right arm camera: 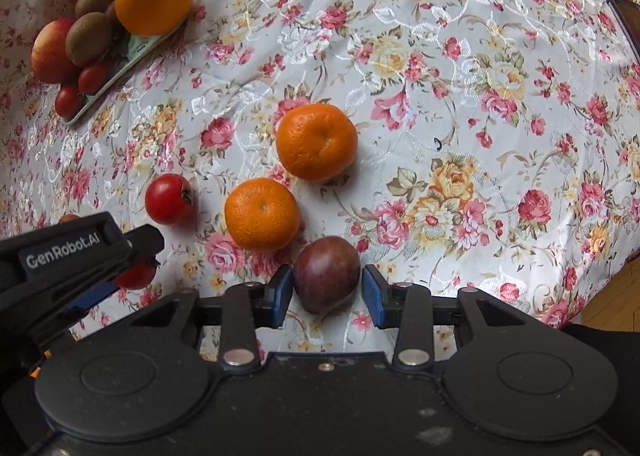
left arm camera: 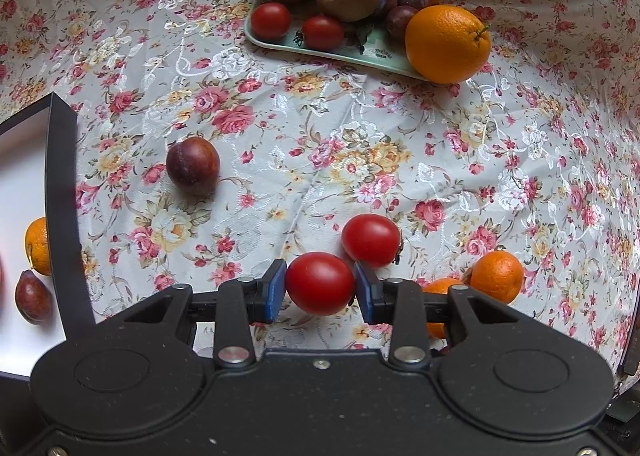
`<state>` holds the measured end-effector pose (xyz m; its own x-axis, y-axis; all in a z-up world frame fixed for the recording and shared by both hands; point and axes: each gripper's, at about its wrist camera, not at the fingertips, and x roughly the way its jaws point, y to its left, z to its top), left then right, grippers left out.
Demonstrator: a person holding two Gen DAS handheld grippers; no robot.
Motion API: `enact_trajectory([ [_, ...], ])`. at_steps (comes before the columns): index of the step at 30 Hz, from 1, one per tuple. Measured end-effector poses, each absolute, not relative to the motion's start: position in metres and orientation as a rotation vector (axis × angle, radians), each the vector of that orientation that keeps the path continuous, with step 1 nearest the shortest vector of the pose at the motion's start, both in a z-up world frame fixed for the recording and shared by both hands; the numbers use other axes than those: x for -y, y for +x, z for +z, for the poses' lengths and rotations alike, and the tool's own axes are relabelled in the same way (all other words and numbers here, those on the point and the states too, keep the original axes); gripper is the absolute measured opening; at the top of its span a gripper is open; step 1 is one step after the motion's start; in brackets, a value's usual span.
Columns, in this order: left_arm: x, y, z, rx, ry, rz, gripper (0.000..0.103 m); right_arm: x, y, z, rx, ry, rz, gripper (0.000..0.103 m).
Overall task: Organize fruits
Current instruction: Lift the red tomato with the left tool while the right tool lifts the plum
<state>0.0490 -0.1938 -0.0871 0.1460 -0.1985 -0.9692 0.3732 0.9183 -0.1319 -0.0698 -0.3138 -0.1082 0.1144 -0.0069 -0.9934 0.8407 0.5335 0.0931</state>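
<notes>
Fruits: scattered on a floral tablecloth point(left arm camera: 360, 136).
Left gripper point(left arm camera: 320, 288): pinching a tomato point(left arm camera: 320, 282) between both blue pads.
Right gripper point(right arm camera: 328, 292): spread around a plum point(right arm camera: 326, 274), right pad apart from it.
Tray point(left arm camera: 348, 50): heaped with apple, kiwis, orange.
Mandarins: 2, just beyond the plum.

Both wrist views low and close over the floral tablecloth point(left arm camera: 460, 144), looking forward along the fingers. Left faces the fruit tray point(left arm camera: 340, 50) straight on; right catches it far left. Shared: loose tomato point(right arm camera: 169, 199), tangerines.
</notes>
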Motion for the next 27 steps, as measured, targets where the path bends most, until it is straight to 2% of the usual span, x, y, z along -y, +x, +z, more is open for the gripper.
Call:
enact_trajectory([
  [6, 0.189, 0.049, -0.087, -1.363, 0.158, -0.404, 0.045, 0.321, -0.069, -0.112, -1.343, 0.887, -0.74, 0.041],
  [16, 0.183, 0.049, -0.082, -1.348, 0.156, -0.398, 0.045, 0.313, -0.066, -0.098, -1.314, 0.797, -0.753, 0.037],
  [27, 0.156, 0.05, -0.052, -1.258, 0.146, -0.354, 0.045, 0.297, -0.052, -0.052, -1.193, 0.801, -0.635, 0.037],
])
